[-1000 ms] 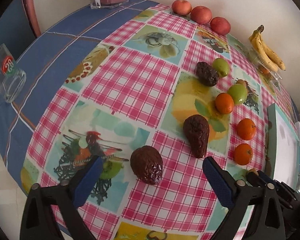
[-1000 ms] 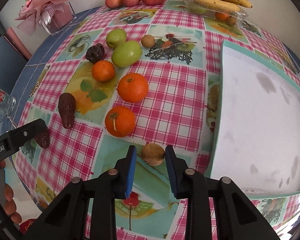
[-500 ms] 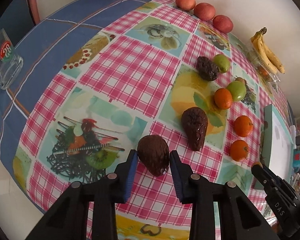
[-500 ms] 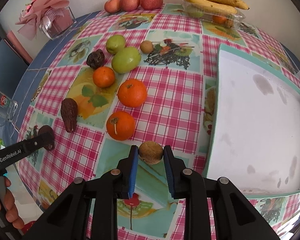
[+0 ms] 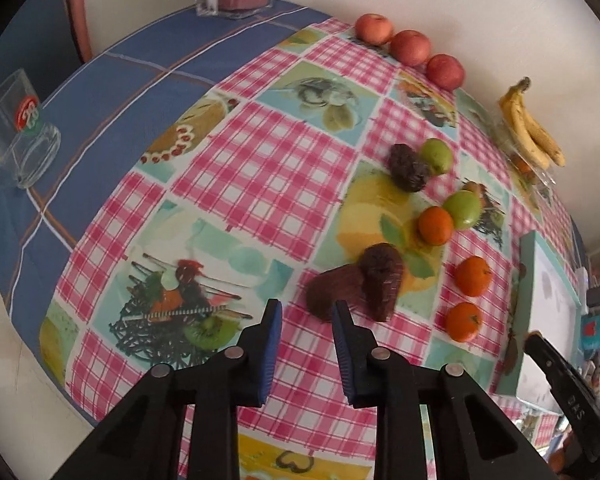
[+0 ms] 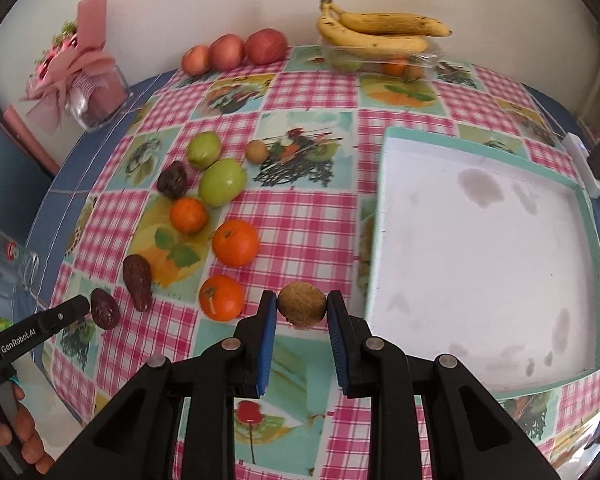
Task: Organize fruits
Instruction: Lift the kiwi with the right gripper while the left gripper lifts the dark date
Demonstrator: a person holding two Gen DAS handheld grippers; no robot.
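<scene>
Now right fingers (image 6: 302, 307) clamp the kiwi (image 6: 302, 309); left fingers (image 5: 306, 313) clenched beside avocado (image 5: 334, 291).

Three apples (image 6: 233, 51), three oranges (image 6: 236, 242), two green fruits (image 6: 222, 181), three avocados (image 6: 138, 276).

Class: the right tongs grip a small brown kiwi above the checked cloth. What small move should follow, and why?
Probably carry the small brown kiwi, pinched in the right tongs, sideways over the rim of the white, teal-edged tray beside it: the tray's floor looks bare.
</scene>
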